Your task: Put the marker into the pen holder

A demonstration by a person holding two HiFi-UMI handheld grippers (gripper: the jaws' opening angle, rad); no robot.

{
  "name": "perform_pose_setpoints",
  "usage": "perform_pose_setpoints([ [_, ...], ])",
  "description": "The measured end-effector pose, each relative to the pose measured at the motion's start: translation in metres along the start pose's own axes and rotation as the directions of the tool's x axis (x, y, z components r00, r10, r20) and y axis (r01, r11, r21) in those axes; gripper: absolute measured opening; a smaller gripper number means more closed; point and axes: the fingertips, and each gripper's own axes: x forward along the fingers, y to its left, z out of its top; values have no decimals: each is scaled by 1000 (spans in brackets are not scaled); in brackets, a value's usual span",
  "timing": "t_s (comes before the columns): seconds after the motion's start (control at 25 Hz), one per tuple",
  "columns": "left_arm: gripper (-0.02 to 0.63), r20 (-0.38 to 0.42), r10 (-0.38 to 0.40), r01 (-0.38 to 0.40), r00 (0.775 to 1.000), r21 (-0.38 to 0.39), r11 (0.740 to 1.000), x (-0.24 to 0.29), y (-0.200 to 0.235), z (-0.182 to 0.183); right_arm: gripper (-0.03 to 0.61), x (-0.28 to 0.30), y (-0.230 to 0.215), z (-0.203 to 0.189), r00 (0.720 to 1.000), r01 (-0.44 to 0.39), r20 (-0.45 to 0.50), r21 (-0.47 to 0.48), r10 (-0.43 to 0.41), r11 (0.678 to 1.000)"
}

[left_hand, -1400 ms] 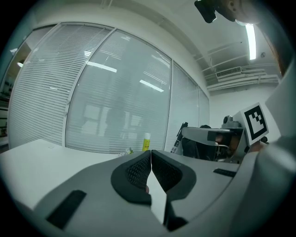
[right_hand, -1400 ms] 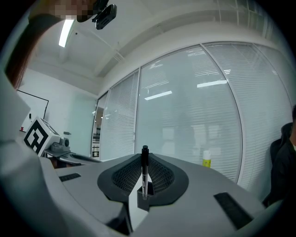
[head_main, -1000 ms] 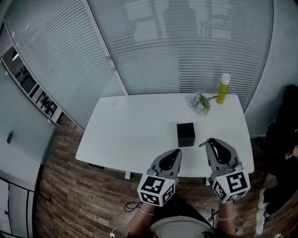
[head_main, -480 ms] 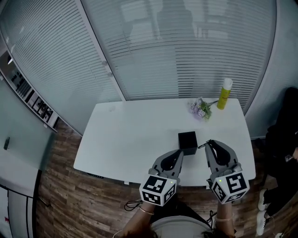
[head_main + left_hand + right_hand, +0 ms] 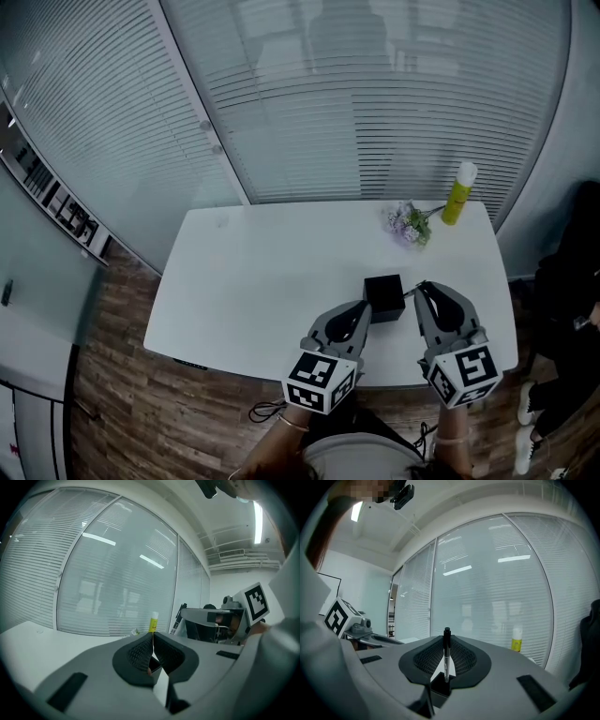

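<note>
The pen holder (image 5: pixel 382 298) is a small black cube standing near the front edge of the white table (image 5: pixel 262 272). My right gripper (image 5: pixel 424 291) hovers just right of the holder, shut on a thin black marker (image 5: pixel 410 292) that pokes out leftward from its tips. In the right gripper view the marker (image 5: pixel 446 656) stands upright, pinched between the jaws of the right gripper (image 5: pixel 446 641). My left gripper (image 5: pixel 357 313) sits just in front and to the left of the holder. Its jaws meet in the left gripper view with nothing between them (image 5: pixel 153 641).
A yellow bottle (image 5: pixel 459 195) with a white cap stands at the table's far right corner, and a small sprig of purple flowers (image 5: pixel 408 223) lies beside it. Glass walls with blinds rise behind the table. Wooden floor lies to the left.
Both grippers have come closer to the pen holder; the marker tip now sits right beside the holder's right edge. The right gripper still grips the marker.
</note>
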Motion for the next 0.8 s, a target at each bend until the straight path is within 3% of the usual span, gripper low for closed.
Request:
perform_pose_setpoints([
  [0.8, 21, -13, -39, 39, 999, -37, 999, 27, 38, -7, 71, 53, 3, -44, 987, -7, -162, -60, -3, 998],
])
